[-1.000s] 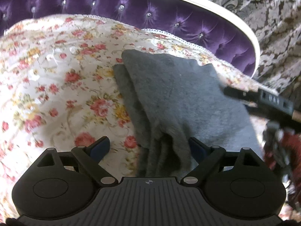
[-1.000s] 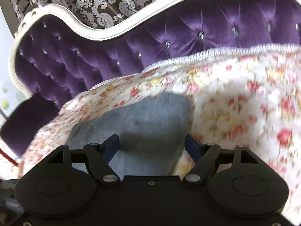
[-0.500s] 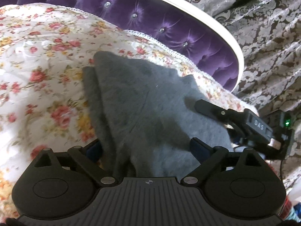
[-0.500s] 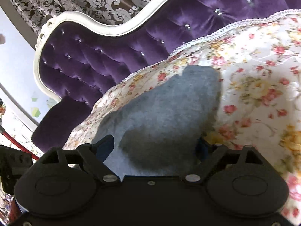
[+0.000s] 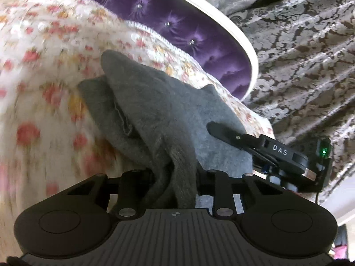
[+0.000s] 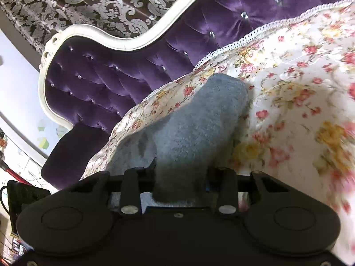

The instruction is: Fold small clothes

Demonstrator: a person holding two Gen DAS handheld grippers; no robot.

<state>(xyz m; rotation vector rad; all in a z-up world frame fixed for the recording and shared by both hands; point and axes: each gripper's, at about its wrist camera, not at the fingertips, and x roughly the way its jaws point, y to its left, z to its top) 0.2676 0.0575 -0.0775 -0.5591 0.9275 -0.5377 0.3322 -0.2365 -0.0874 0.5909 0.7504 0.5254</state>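
Note:
A small grey fleece garment lies on the floral bedspread; it also shows in the right wrist view. My left gripper is shut on a bunched near edge of the garment, which rises in folds from the bed into the jaws. My right gripper is shut on another near edge of the garment. The right gripper also shows from the side in the left wrist view, at the garment's right side. The pinched cloth hides the fingertips of both.
A purple tufted headboard with a white frame curves behind the bed. Patterned damask curtains hang beyond it. The bedspread stretches to the right of the garment in the right wrist view.
Both grippers went from open around the garment's near edges to shut on them. The garment edge now bunches and lifts at the left gripper.

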